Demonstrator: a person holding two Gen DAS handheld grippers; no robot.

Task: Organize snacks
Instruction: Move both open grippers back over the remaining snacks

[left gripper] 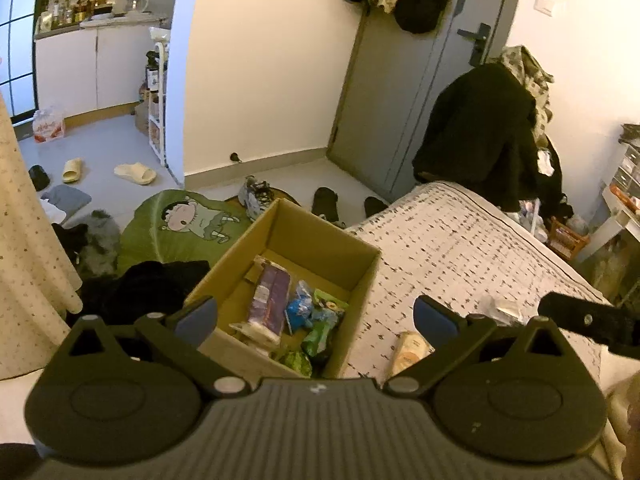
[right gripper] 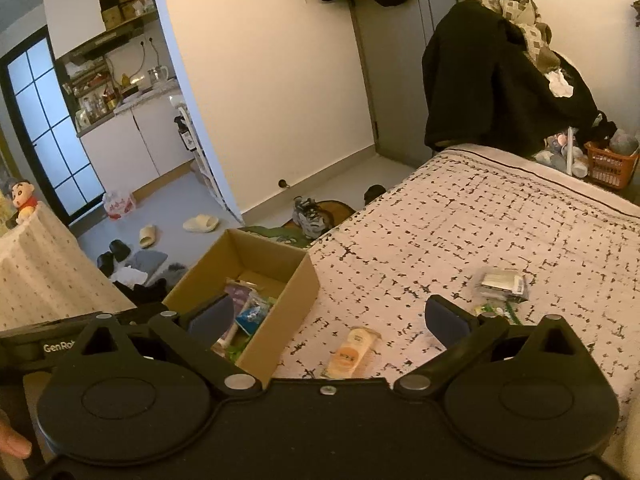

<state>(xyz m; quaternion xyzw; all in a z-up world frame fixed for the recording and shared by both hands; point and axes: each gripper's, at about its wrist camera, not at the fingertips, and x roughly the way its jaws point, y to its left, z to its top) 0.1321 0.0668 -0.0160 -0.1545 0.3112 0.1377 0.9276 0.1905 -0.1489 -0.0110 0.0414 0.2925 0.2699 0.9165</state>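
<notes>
Our left tongs [left gripper: 316, 318] are wide open and hold nothing. They hang over the box [left gripper: 362, 276], with one blue pad [left gripper: 196, 316] above its near left edge and the other pad [left gripper: 434, 316] above the bed [left gripper: 460, 248].

Our right tongs [right gripper: 328, 318] are wide open too, and empty. They hang over the bed [right gripper: 460, 216], just right of the box [right gripper: 298, 284].

A tube [right gripper: 352, 354] lies flat on the bed, just below the right tongs and close beside the box, not touching it. Its long side runs up and a bit to the right in the right view. We also see the tube [left gripper: 408, 352] from the left view, next to the box's right wall. We cannot tell which end is the cap.

Farther right on the bed lies a clear packet [right gripper: 502, 284], with a small green one [right gripper: 496, 312] just below it.

The box is open on top and sits at the bed's left edge. Inside we see a purple pack [left gripper: 270, 300] lying long-ways toward the far wall, a blue snack [left gripper: 300, 312] beside it, green bags [left gripper: 322, 328] near the front, and a pale pack [left gripper: 252, 332] at the near wall.
</notes>
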